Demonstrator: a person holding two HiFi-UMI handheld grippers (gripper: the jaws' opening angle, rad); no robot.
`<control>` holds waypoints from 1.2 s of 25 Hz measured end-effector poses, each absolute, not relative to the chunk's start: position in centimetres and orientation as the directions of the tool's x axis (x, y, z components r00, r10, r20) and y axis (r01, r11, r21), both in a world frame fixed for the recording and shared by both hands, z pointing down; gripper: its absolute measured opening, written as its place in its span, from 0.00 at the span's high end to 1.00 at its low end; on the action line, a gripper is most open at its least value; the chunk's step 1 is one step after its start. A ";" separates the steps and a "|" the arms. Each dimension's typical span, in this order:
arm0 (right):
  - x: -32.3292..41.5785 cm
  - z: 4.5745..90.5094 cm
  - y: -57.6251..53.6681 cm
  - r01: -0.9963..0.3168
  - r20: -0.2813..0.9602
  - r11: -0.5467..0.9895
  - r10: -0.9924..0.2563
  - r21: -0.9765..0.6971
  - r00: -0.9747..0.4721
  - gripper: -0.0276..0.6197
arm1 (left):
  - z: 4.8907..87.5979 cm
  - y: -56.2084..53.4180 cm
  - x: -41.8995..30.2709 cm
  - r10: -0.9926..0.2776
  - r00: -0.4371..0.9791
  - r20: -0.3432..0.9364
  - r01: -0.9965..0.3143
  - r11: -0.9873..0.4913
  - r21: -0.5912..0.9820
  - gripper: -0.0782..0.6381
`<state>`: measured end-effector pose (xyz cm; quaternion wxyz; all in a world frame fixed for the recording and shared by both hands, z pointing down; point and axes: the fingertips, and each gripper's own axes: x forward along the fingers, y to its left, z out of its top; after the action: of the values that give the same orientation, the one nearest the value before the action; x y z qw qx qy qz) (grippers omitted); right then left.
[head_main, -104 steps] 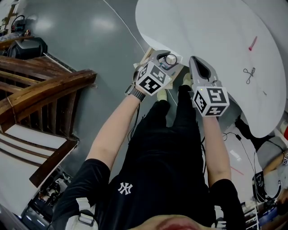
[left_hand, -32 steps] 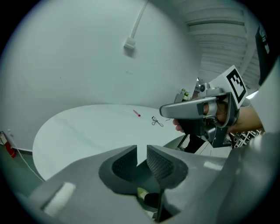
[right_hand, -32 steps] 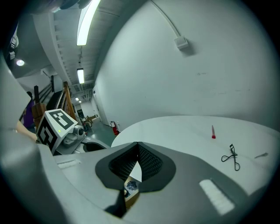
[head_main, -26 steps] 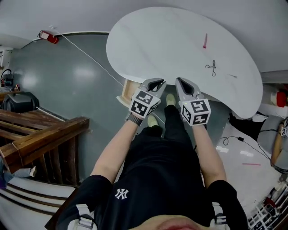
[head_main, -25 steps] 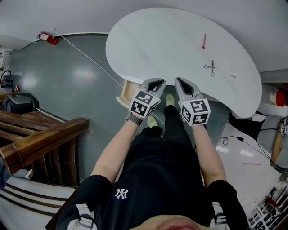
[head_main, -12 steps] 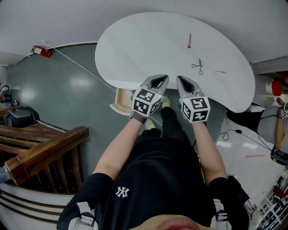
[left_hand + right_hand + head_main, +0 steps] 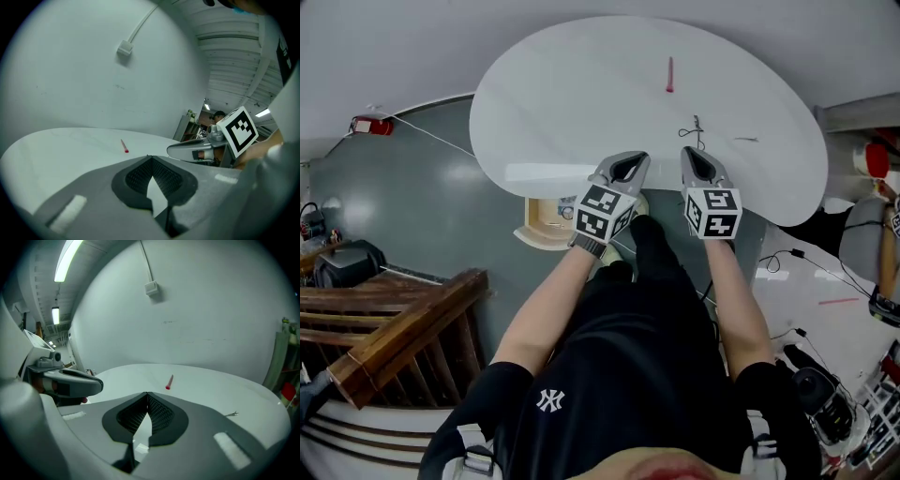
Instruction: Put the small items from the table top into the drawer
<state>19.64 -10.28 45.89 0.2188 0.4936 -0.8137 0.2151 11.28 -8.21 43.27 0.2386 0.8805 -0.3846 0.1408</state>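
Over the last second both hands have swung forward from the drawer side to the near edge of the table top [image 7: 581, 103]. The left gripper [image 7: 630, 161] and the right gripper [image 7: 695, 154] now sit side by side there, pointing at the far half where the small items lie. It looks like the return from a drop-off, with the next pick about to start. Three things are still out: a red stick [image 7: 669, 75] far across the top, a dark looped item [image 7: 694, 128] just beyond the right gripper's tips, and a thin sliver [image 7: 748, 140] to its right. The right gripper looks best placed for the looped item, though its jaws would have to spread first. Both pairs of jaws are pressed together with nothing between them; each gripper view shows the ribbed pads meeting along one line, which the head view cannot settle from above. Only the head view gives the layout — the drawer [image 7: 546, 212] stands open below the table's near left rim, well apart from the items, and neither gripper view shows it. The right gripper view has the red stick ahead and what seems to be the sliver off to the right, but not the looped item, probably hidden behind its own jaws. The left gripper view shows the red stick to the left of its tips and the right gripper close on its right.
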 end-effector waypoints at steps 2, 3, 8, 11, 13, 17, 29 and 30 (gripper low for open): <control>20.9 47.2 -11.3 -0.908 0.591 0.400 -0.706 -0.121 -0.390 0.92 | 44.1 -8.8 11.9 -0.599 0.667 0.443 -0.742 -0.592 0.315 0.89; 21.5 47.8 -11.9 -0.912 0.601 0.393 -0.704 -0.116 -0.379 0.92 | 44.5 -9.2 12.2 -0.594 0.668 0.449 -0.740 -0.593 0.316 0.89; 23.5 51.0 -14.2 -0.924 0.651 0.373 -0.681 -0.085 -0.335 0.90 | 46.4 -10.6 13.2 -0.567 0.668 0.481 -0.737 -0.594 0.324 0.89; 24.1 52.4 -15.6 -0.929 0.673 0.364 -0.670 -0.072 -0.315 0.87 | 47.2 -11.3 13.4 -0.556 0.666 0.497 -0.738 -0.588 0.330 0.89; 24.6 53.5 -16.7 -0.932 0.686 0.358 -0.663 -0.062 -0.301 0.86 | 47.8 -12.0 13.4 -0.554 0.660 0.507 -0.744 -0.577 0.338 0.89; 25.6 55.6 -18.9 -0.928 0.718 0.372 -0.637 -0.031 -0.279 0.85 | 49.0 -13.5 13.7 -0.551 0.646 0.529 -0.756 -0.557 0.344 0.89; 25.1 58.9 -21.1 -0.885 0.781 0.464 -0.565 0.033 -0.267 0.84 | 50.4 -15.5 13.3 -0.552 0.620 0.558 -0.779 -0.516 0.356 0.89; 24.9 58.9 -21.0 -0.884 0.784 0.467 -0.561 0.035 -0.265 0.86 | 50.4 -15.4 13.1 -0.552 0.619 0.559 -0.780 -0.515 0.355 0.89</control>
<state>24.88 -21.00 58.87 0.3813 0.4711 -0.7669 0.2113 13.08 -15.41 50.35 0.2978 0.8490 -0.3922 0.1916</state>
